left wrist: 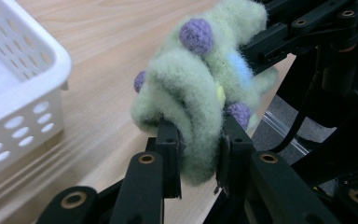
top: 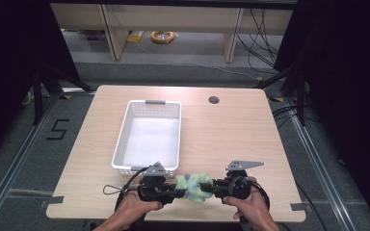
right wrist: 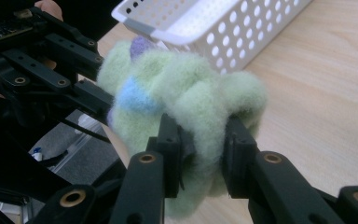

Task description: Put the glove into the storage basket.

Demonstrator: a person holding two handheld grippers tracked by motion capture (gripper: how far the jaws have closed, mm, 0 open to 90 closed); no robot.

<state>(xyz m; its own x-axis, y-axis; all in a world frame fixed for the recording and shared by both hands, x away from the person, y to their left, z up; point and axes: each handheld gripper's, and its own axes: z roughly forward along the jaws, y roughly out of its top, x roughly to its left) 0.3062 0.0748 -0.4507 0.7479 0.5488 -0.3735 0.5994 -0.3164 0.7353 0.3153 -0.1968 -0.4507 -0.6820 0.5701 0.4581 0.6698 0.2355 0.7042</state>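
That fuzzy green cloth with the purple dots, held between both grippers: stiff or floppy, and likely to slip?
Probably floppy: the green cloth bunches in folds and sags below the left gripper. Likely light, since it hangs between that and the right gripper without stretching taut. Its fuzzy pile squashes between the pads, so slipping seems unlikely.

Setting: lab-type recording bay. Light wood tabletop (top: 231, 130) with a cable grommet hole (top: 214, 100) stands between dark curtains (top: 9, 57) and metal floor rails (top: 14, 163). A taped "5" (top: 58, 129) marks the grey floor. Loose cables (top: 262, 29) and a coiled orange cord (top: 162, 36) lie beyond, beneath plain benches (top: 173, 19).
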